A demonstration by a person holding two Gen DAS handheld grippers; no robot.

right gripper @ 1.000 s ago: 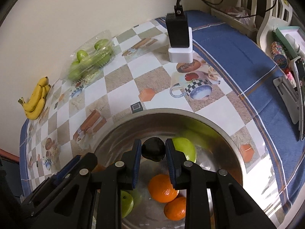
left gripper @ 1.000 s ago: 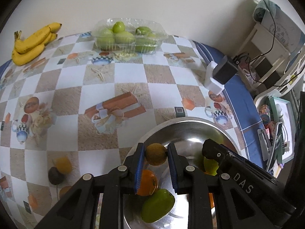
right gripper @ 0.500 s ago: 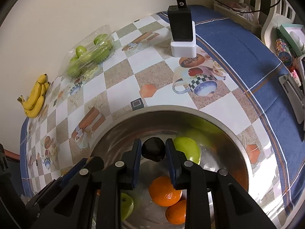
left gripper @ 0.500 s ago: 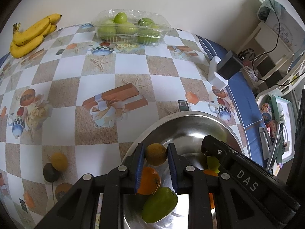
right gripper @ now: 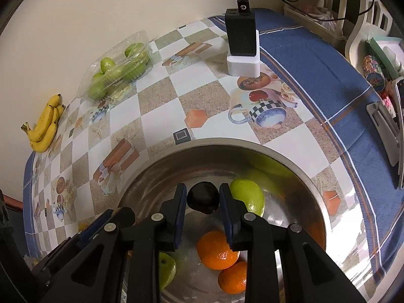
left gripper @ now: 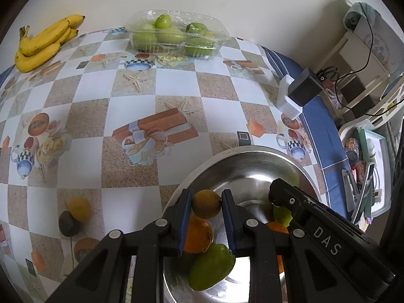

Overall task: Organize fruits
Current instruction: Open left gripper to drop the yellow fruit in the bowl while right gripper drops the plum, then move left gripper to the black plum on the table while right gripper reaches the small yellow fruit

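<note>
Both grippers hang over the metal bowl (right gripper: pixel 298 166). The left gripper (left gripper: pixel 205 203) squeezes a yellow fruit (left gripper: pixel 206 203); the right gripper (right gripper: pixel 203 200) squeezes a dark fruit (right gripper: pixel 203 198). Next, I think, they open and drop them in.

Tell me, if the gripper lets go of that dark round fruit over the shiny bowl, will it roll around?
Probably. The dark fruit, pinched in the right gripper, looks rounded, so it would likely roll down the smooth sloped wall of the metal bowl. The oranges and green fruit lying below may stop it quickly. It looks firm, not squashy.
</note>
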